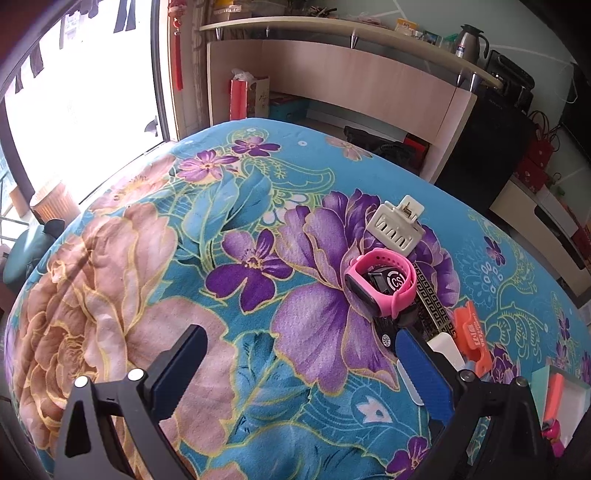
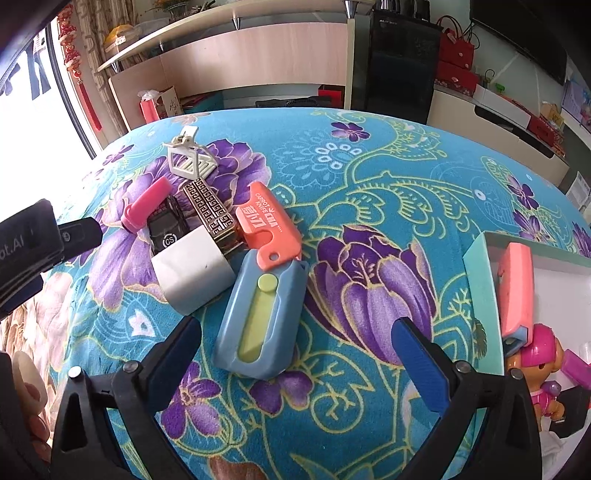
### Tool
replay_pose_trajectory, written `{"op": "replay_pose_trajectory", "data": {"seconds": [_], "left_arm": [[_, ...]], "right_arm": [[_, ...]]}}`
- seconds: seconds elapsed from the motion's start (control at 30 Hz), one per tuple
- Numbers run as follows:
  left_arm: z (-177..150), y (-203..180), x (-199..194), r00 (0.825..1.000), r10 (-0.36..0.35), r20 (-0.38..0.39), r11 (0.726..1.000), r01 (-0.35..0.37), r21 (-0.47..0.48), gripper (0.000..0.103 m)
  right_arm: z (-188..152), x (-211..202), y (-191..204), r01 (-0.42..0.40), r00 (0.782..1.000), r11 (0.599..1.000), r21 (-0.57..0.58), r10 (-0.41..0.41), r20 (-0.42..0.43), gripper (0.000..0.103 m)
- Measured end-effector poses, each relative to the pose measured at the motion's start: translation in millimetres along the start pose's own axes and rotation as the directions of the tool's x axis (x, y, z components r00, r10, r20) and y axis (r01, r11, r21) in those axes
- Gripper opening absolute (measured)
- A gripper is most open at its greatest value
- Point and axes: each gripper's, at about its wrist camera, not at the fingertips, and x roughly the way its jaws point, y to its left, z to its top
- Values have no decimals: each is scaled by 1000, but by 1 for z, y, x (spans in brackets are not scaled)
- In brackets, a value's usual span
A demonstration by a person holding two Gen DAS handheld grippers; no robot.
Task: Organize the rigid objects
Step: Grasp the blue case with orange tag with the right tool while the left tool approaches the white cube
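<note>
Floral blanket [image 2: 332,155] beneath, shelf [image 2: 221,22] behind.

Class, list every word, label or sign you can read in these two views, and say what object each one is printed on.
"CARROT KNIFE": flat orange plastic toy knife; the larger white characters beside it are unclear.
"CS" in a circle: black toy car, also visible through the pink watch strap.
"ot.AI", cut off: black body of the left tongs.
White label on the black cabinet: too blurred.

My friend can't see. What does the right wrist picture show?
The open right gripper hovers over a flowery blue cloth, nearest a blue and yellow-green case. Behind it lie an orange carrot knife, white block and pink watch; a tray sits right.
</note>
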Motion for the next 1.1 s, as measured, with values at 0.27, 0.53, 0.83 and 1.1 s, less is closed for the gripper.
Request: {"op": "replay_pose_trajectory", "data": {"seconds": [0.27,0.53,0.83,1.1], "left_arm": [[-3,-14,10,996,-66,-66,997,68,39,103],[-2,-37,11,982,-167,-92,984,171,43,103],[-10,-57,29,973,-178,-149,980,188,58,102],[-14,-71,28,969,-200,-143,971,216,101,79]], "right_arm": [[3,3,-5,52,999,999,2,-52,16,87],[5,1,-5,24,999,1000,-7,-24,41,63],[5,-1,-15,-2,999,1000,19,1,43,44],[1,-7,-22,-9,1000,1000,20,8,26,43]]}}
